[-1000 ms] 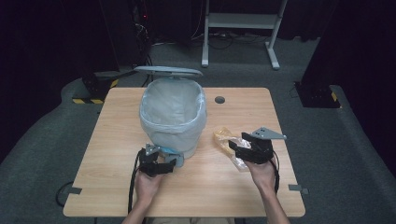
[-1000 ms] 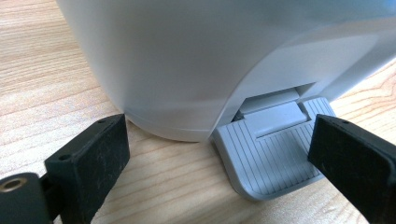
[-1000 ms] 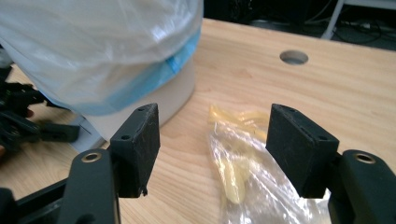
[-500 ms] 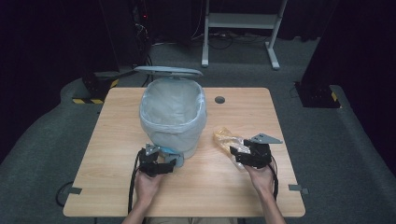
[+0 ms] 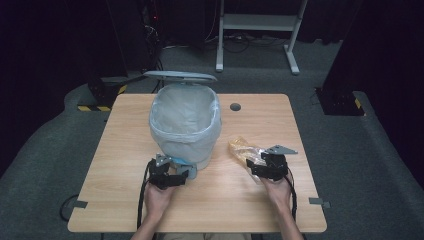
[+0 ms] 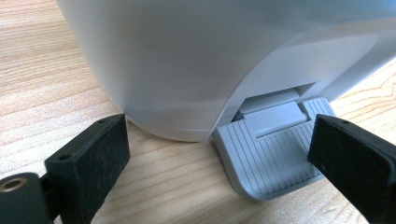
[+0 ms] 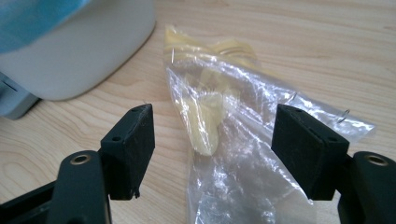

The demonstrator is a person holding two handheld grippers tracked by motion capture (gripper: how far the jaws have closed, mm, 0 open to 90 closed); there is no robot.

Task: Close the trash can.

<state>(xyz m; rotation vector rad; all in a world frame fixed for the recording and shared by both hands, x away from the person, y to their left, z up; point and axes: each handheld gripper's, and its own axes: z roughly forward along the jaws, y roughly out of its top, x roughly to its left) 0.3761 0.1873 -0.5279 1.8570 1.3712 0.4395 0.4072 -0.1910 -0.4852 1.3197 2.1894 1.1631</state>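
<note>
My right hand-held gripper [image 7: 212, 140] has sunk to the wooden table [image 5: 125, 150], its jaws just widened astride the crumpled clear plastic bag of yellow scraps [image 7: 219, 121] lying beside the lidded white pedal bin [image 5: 186, 125], ready to close; my left hand-held gripper [image 6: 215, 154] waits open at the grey pedal [image 6: 268, 149].

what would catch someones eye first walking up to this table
Most striking is the pale grey pedal bin lined with a clear plastic bag, lid raised, standing mid-table on the light wooden table. To its right lies a crumpled clear plastic bag with yellow pieces inside, and the right gripper is open with its jaws either side of it. The left gripper sits open at the bin's grey ribbed foot pedal.
</note>
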